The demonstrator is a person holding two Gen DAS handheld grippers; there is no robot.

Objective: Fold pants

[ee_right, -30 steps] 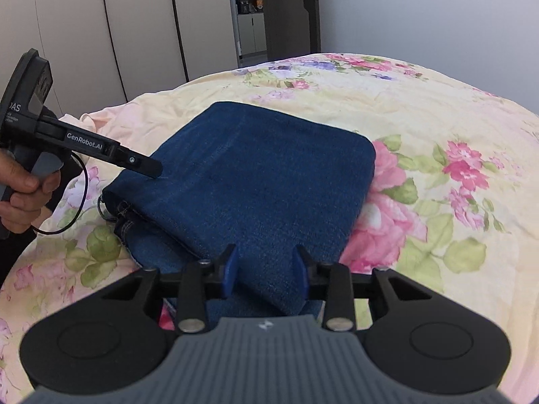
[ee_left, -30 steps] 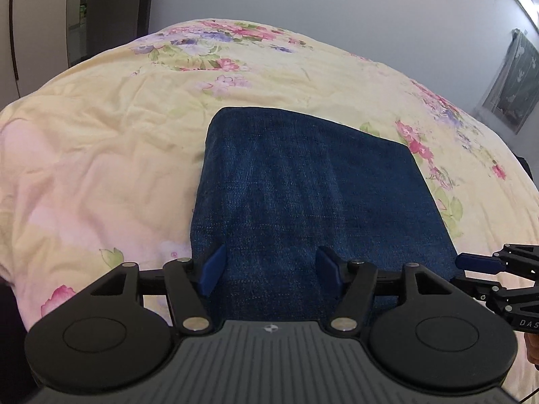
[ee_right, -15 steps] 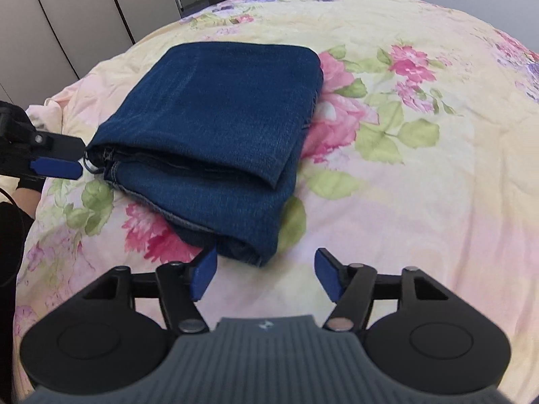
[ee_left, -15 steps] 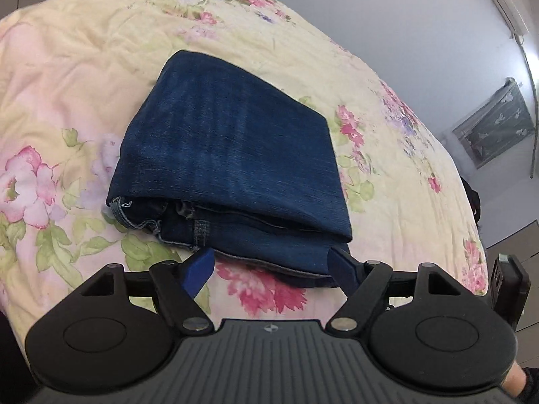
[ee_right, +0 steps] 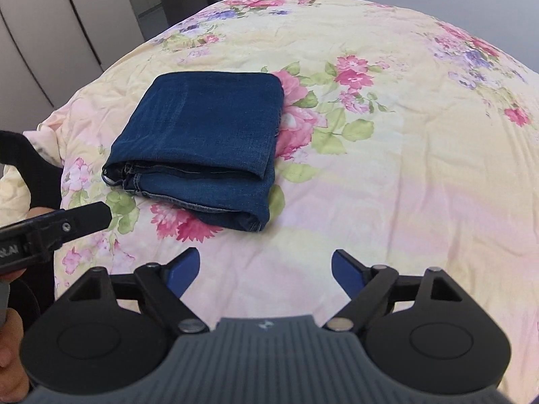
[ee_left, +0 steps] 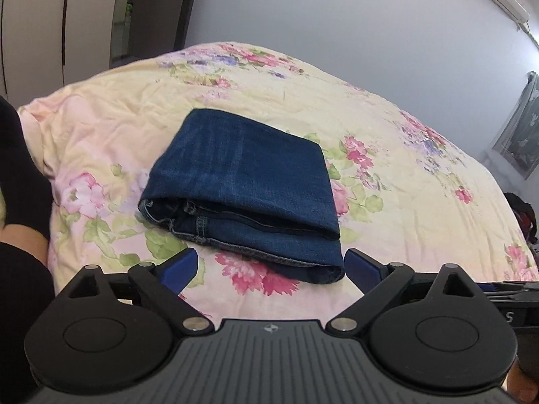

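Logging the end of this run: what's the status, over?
Left gripper open, empty. Right gripper open, empty. Jeans folded in a stack on the bedspread, untouched. Nothing in the way.

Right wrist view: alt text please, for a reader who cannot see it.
Dark blue jeans lie folded into a compact stack on a floral bedspread. The right gripper hovers open and empty short of them, with the left gripper reaching in from the left edge.
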